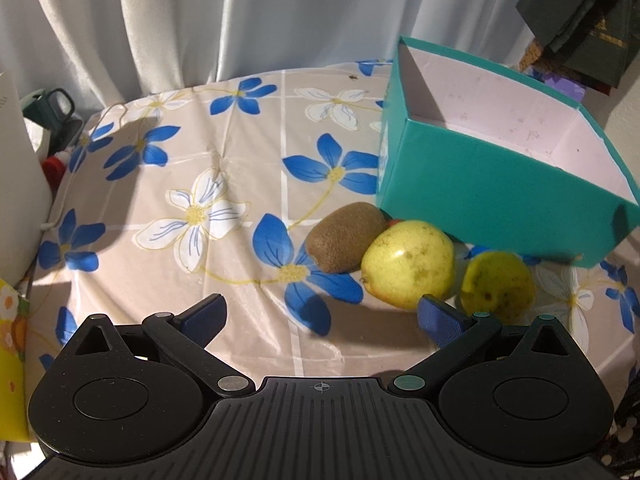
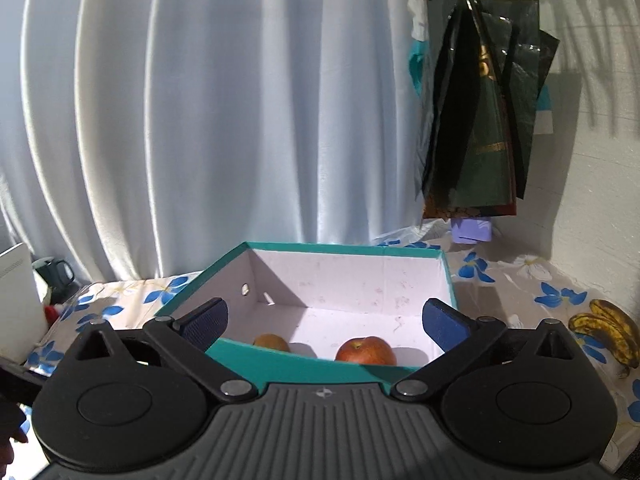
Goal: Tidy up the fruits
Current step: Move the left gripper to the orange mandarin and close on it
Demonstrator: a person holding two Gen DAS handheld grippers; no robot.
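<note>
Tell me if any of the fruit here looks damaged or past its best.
The bananas on the tablecloth right of the teal box are heavily browned. The smaller yellow fruit in front of the box looks dented on one side. The kiwi and red apple look fine.

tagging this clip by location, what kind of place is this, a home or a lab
Most likely a room in a home, not a lab. A flowered tablecloth covers the table, a pale curtain hangs behind it, and shopping bags hang on the wall. A kettle stands at the side.
</note>
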